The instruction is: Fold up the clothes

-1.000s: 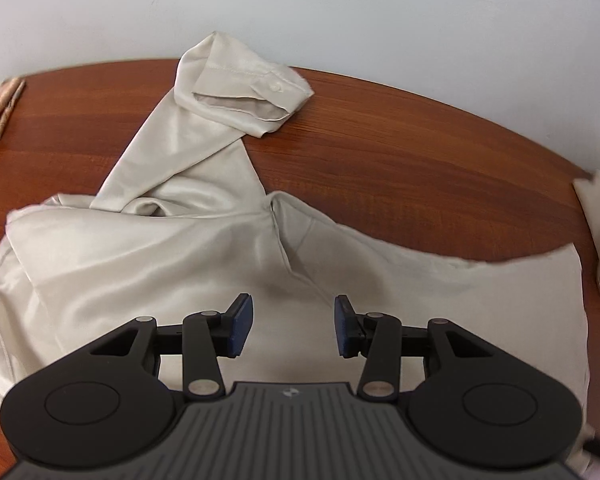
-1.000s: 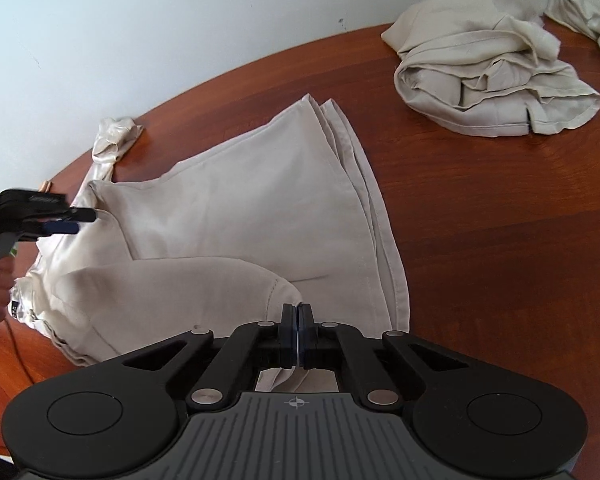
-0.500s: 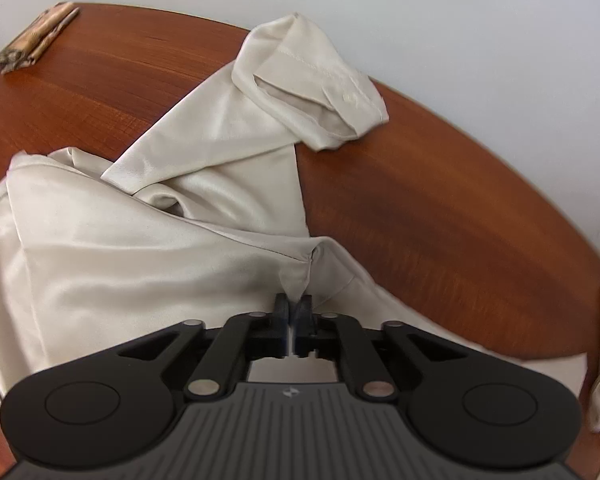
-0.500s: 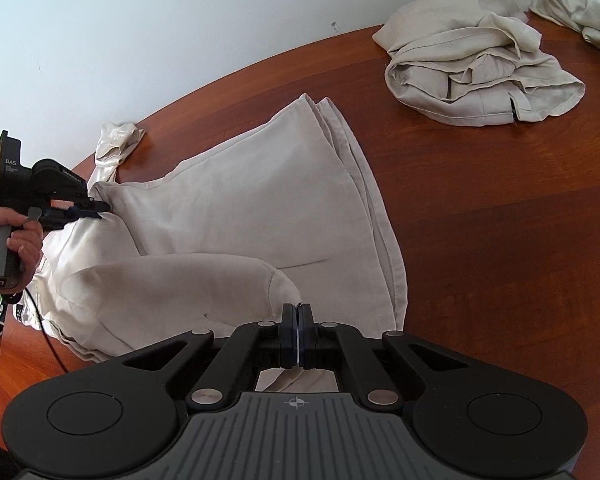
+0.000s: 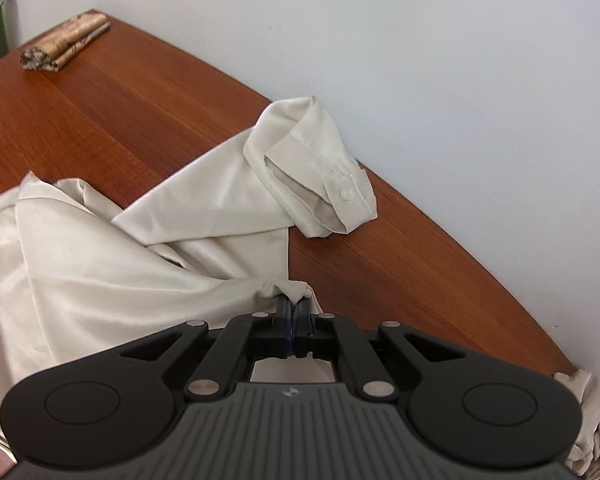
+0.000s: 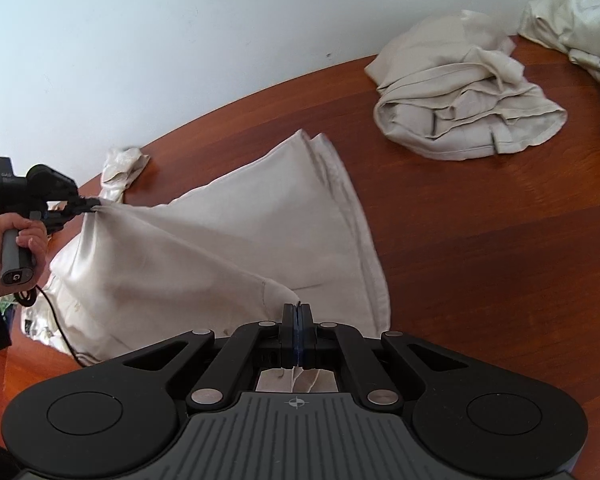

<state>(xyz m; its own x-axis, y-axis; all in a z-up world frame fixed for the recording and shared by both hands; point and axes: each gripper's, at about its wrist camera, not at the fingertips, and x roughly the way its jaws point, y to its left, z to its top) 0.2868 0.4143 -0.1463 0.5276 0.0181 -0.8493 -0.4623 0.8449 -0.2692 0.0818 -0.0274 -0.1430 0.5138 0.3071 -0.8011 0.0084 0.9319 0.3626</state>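
Left gripper [image 5: 293, 305] and right gripper [image 6: 297, 312] both clamped on cream shirt [image 6: 236, 232], mid-frame on table [image 6: 480, 260]. Risk: thin satin pinches slipping out under tension, dropping the fold.

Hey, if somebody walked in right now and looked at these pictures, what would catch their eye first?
Probably the cream shirt spread on the brown table, pinched by both grippers: the left gripper lifts one corner into a peak, the right gripper clamps another near the camera. Next, a crumpled cream pile lies further back by the wall.
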